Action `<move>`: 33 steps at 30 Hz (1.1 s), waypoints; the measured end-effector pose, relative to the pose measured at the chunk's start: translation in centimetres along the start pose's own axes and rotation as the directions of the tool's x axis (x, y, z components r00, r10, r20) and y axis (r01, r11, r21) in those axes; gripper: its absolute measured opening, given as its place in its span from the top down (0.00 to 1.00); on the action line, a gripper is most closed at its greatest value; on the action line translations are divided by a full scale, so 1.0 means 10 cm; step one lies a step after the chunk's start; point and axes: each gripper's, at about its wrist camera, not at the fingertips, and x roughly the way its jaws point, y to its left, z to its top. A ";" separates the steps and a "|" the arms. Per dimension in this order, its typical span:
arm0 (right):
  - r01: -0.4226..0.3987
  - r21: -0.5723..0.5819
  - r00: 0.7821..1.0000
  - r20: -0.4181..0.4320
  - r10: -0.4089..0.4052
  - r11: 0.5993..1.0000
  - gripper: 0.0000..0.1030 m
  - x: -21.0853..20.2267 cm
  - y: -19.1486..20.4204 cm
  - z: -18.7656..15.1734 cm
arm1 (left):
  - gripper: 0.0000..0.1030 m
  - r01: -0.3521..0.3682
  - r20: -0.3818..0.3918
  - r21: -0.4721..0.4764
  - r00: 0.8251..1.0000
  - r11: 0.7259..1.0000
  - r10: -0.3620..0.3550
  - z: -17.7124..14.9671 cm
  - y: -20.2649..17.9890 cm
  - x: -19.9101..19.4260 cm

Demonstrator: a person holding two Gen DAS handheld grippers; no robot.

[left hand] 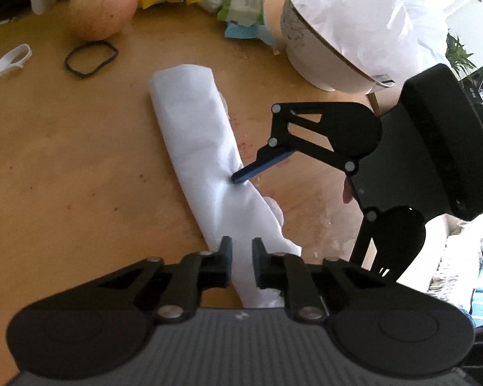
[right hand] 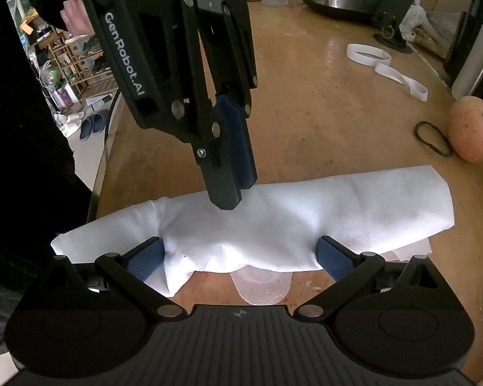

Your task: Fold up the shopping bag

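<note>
One white shopping bag [right hand: 273,222] lies folded into a long strip on the wooden table [right hand: 322,112]. Around it sit one apple [left hand: 103,8], one black elastic loop [left hand: 91,59], one white strap [right hand: 386,67] and one white bowl [left hand: 318,54] stuffed with white plastic.

There are two grippers. The left gripper [right hand: 233,194] comes down from above with its blue-padded fingers drawn nearly together, tips pressing on the top of the strip near its middle; whether fabric is pinched between them cannot be told. The right gripper [right hand: 240,254] is spread wide, one fingertip [right hand: 145,259] against each side of a bunched section of the bag's near edge, straddling rather than clamping it.
</note>
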 end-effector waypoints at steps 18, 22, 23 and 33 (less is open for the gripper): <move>0.014 0.034 1.000 0.024 -0.015 0.999 0.00 -0.16 0.01 0.02 | 0.96 -0.024 -0.027 0.038 0.999 0.999 0.025 0.06 -0.03 0.33; 0.065 0.017 0.997 0.028 -0.066 0.998 0.00 -0.28 0.00 0.07 | 0.96 -0.015 -0.029 0.042 0.999 0.999 0.017 0.07 0.00 0.33; 0.073 0.013 0.997 0.025 -0.073 0.997 0.00 -0.30 -0.01 0.08 | 0.96 -0.012 -0.032 0.048 0.999 0.999 0.014 0.07 0.02 0.32; 0.213 0.090 0.974 0.058 -0.219 0.973 0.03 -0.40 -0.27 0.19 | 0.96 0.016 -0.060 0.098 0.998 0.995 -0.010 0.12 0.21 0.26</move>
